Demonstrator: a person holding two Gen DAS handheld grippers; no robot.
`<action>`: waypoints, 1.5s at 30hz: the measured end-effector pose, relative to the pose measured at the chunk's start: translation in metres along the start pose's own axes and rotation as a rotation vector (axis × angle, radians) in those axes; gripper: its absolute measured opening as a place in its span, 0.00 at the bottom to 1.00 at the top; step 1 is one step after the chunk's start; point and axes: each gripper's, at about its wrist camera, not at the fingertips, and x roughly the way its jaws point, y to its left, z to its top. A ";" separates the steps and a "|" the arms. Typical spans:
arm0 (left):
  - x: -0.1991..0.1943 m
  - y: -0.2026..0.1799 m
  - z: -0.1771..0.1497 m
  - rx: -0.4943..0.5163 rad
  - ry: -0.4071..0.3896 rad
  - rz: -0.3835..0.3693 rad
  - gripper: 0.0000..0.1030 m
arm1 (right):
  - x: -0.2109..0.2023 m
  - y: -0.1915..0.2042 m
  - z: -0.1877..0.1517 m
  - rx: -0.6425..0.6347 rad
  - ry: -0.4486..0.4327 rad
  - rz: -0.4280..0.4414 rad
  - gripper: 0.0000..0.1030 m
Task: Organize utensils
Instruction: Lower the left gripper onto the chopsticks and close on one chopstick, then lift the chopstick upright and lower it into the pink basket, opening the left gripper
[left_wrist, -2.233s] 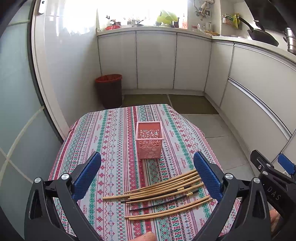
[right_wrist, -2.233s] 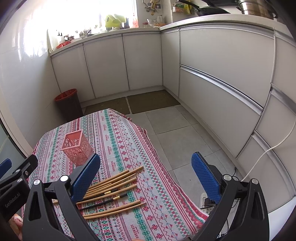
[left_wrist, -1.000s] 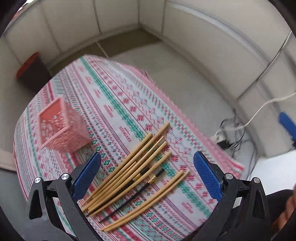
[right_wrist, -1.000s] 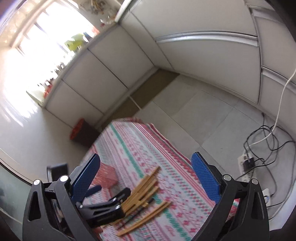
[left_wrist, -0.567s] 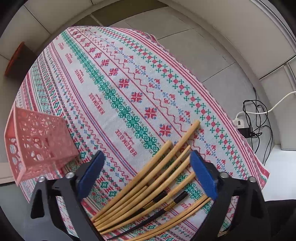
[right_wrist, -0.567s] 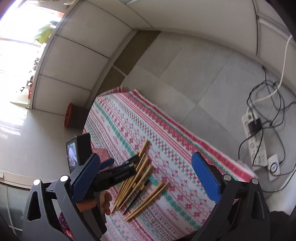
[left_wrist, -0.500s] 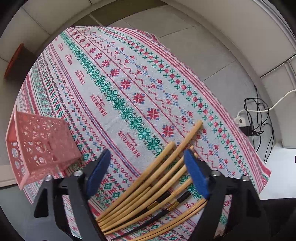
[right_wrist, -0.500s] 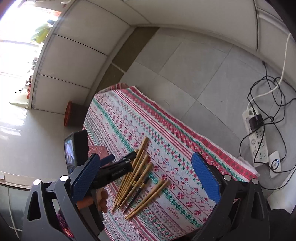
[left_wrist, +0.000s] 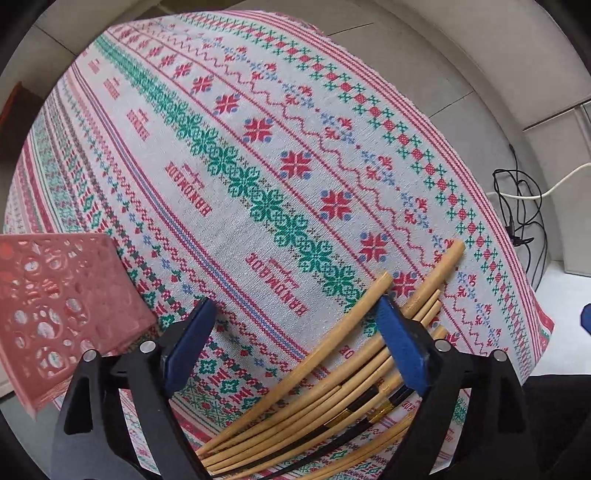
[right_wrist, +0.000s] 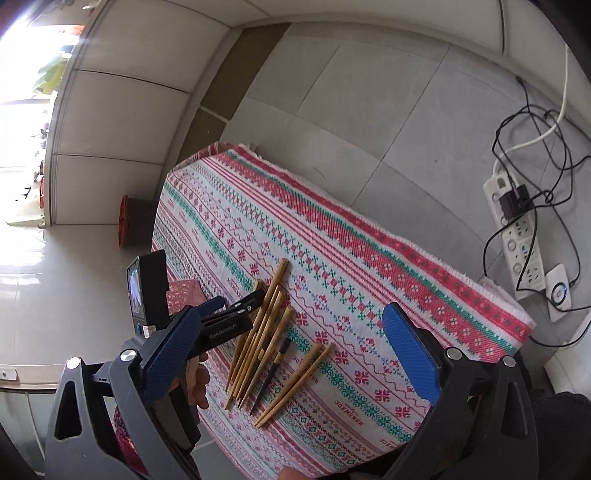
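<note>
A person stands over a small table draped in a patterned tablecloth (right_wrist: 369, 258), a pair of tongs in each hand. The left gripper (left_wrist: 291, 343) now points straight down just above a fan of bamboo chopsticks (left_wrist: 332, 373), where a second ago it looked at them from higher and farther off. Its blue jaws narrowed and have just been opening again; they stand wide and grip nothing. The topmost stick runs between them, and the right-hand jaw hangs over the rest of the bundle. Whether a pad touches a stick I cannot tell.

The right gripper (right_wrist: 291, 354) has come down too, but hovers well above the cloth, spread wide and empty.

The chopsticks all lie loose near the table's front edge: a bamboo fan, a dark one with a gold band (right_wrist: 273, 365), and a separate pair (right_wrist: 295, 384) beside it. The pink perforated holder (left_wrist: 55, 314) stands just to the left.

My reading: the reach is nearly done and the first pick-up is about to begin. No stick appears to be in the holder yet.
</note>
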 end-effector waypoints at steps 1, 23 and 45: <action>0.001 0.003 -0.002 0.009 -0.010 -0.001 0.82 | 0.003 -0.001 0.000 0.008 0.010 0.003 0.93; -0.122 -0.018 -0.135 -0.086 -0.490 -0.019 0.06 | 0.060 0.018 -0.007 -0.063 0.041 -0.160 0.92; -0.212 0.060 -0.271 -0.308 -0.843 -0.142 0.06 | 0.152 0.115 0.001 -0.007 -0.211 -0.651 0.12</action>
